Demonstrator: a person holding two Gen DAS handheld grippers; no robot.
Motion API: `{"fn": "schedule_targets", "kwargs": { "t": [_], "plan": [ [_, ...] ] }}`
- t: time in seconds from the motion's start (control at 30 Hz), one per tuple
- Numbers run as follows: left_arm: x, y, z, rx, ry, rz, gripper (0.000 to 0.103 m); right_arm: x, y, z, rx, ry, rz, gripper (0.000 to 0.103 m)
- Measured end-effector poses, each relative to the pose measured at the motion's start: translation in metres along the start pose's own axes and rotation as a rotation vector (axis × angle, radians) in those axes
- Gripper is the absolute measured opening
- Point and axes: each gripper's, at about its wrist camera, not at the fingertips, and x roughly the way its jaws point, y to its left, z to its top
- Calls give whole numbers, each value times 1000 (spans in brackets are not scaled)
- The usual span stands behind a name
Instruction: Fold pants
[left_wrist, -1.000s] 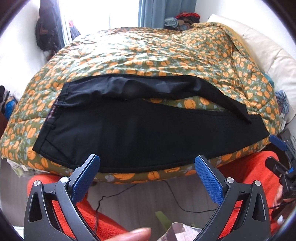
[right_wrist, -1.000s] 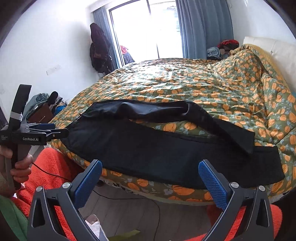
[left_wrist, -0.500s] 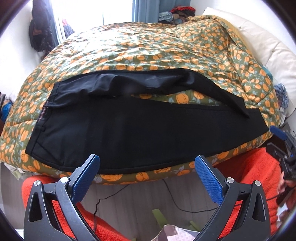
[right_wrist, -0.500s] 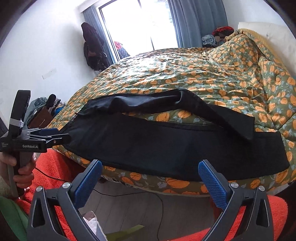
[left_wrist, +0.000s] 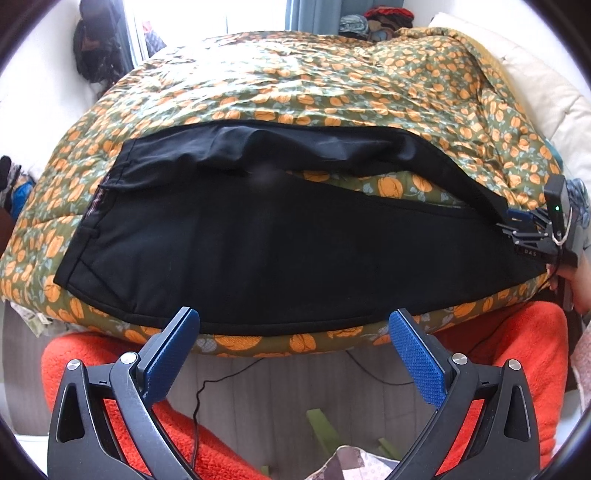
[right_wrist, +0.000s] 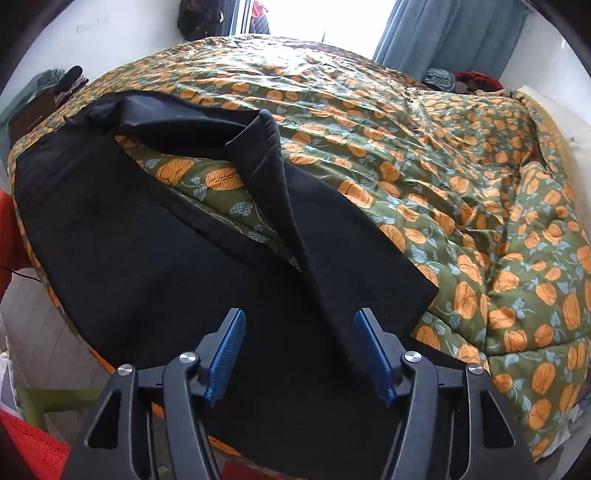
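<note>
black fabric pants (left_wrist: 280, 240) flat on pumpkin-print quilt (left_wrist: 332, 92), near edge | right claw (right_wrist: 299, 354) half-spread, just been closing over leg hems, unpinched | left claw (left_wrist: 291, 332) spread, empty | tip: pinch both hem layers together

Little can be read. In the left wrist view, the black body of the right claw (left_wrist: 517, 227) at the frame's right edge bears a small pale marking that looks like "D45"; it is too small to be sure of. The right wrist view shows no lettering at all.
</note>
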Motion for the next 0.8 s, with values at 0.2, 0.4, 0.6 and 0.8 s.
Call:
{"fn": "schedule_targets", "kwargs": {
  "t": [0.2,0.4,0.6,0.8],
  "plan": [
    [22,3,3,-6,54,12,102,32,-12,17,-45,93,-1,5],
    [35,4,15,-30,85,6,102,11,-118,118,51,-9,-116,5],
    [38,6,16,-42,71,22,102,24,-231,159,338,-51,-272,59],
    [73,7,13,-72,189,-15,102,82,-239,73,790,-57,129,41]
  ]
}}
